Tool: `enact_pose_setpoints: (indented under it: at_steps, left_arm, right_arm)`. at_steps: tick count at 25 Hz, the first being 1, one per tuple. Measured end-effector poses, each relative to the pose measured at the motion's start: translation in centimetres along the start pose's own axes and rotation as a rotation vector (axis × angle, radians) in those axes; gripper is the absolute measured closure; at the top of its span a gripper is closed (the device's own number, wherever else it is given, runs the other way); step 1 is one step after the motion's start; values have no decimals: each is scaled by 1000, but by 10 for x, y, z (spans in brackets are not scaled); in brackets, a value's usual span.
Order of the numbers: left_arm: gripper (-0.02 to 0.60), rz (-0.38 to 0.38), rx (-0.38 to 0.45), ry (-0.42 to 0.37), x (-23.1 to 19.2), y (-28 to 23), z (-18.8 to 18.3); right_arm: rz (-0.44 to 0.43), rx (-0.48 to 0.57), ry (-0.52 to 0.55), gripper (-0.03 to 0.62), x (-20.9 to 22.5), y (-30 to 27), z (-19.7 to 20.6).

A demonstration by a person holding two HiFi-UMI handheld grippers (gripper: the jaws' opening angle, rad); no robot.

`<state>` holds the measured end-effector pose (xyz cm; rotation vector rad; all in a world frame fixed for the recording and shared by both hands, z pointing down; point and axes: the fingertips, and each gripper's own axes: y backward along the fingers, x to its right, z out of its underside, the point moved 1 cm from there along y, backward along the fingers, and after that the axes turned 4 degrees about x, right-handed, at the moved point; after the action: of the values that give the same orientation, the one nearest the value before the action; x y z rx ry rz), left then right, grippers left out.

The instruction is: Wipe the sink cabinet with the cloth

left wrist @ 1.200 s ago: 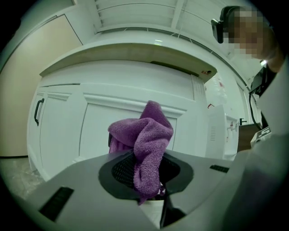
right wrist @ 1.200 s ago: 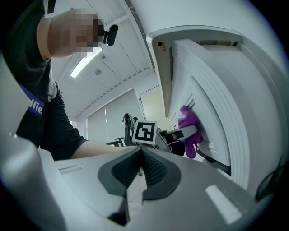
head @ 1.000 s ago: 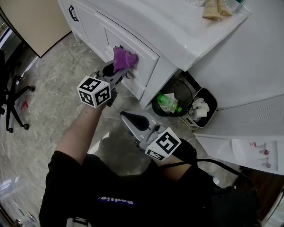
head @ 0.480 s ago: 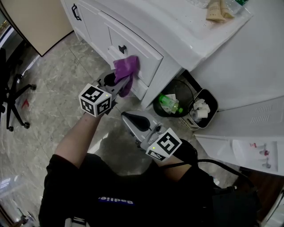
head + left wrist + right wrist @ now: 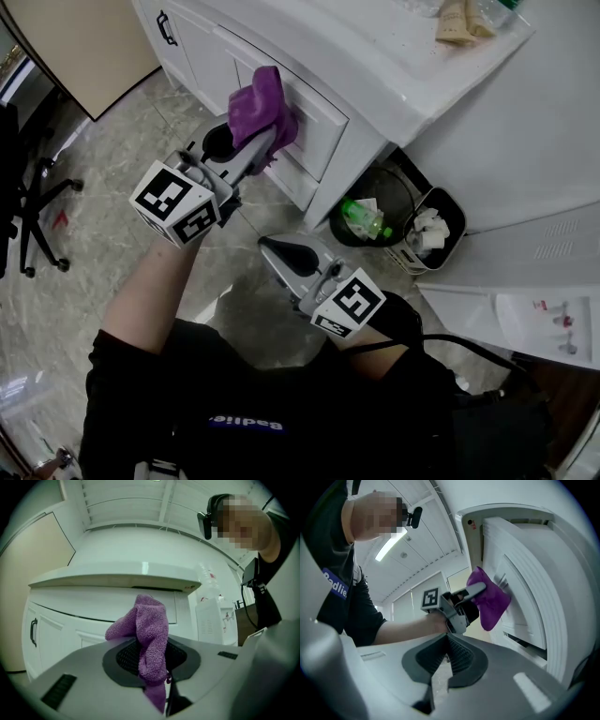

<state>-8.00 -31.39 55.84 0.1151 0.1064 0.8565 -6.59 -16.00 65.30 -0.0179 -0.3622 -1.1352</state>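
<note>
My left gripper (image 5: pixel 251 150) is shut on a purple cloth (image 5: pixel 261 106), which is pressed against the upper drawer front of the white sink cabinet (image 5: pixel 323 112). In the left gripper view the cloth (image 5: pixel 147 634) bunches up out of the shut jaws, with the cabinet (image 5: pixel 93 606) close behind it under the countertop's edge. My right gripper (image 5: pixel 283 255) hangs lower, over the floor in front of the cabinet, shut with nothing in it. The right gripper view shows the left gripper (image 5: pixel 461 603) holding the cloth (image 5: pixel 490 599) to the cabinet (image 5: pixel 525 606).
A black waste bin (image 5: pixel 370 211) with a green bottle and a second small bin (image 5: pixel 427 230) with crumpled paper stand right of the cabinet. A black office chair (image 5: pixel 23 197) is at the far left on the marble floor. Items lie on the countertop (image 5: pixel 459 23).
The left gripper has carried the cloth up the drawer front, from the lower drawer edge to near the top, covering the handle. The right gripper has stayed still.
</note>
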Motion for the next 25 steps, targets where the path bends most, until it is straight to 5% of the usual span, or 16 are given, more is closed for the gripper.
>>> enact_pose_setpoints:
  at_steps: [6, 14, 21, 25]
  left_arm:
    - [497, 56, 18, -24, 12, -26, -18]
    - [497, 114, -93, 28, 18, -38, 55]
    - [497, 86, -172, 122, 1, -33, 123]
    - [497, 81, -136, 173, -3, -31, 138]
  right_arm:
    - [-6, -4, 1, 597, -2, 1, 0]
    - [-38, -16, 18, 597, -6, 1, 2]
    - [-24, -28, 17, 597, 2, 4, 6]
    - [-2, -7, 14, 597, 3, 8, -4]
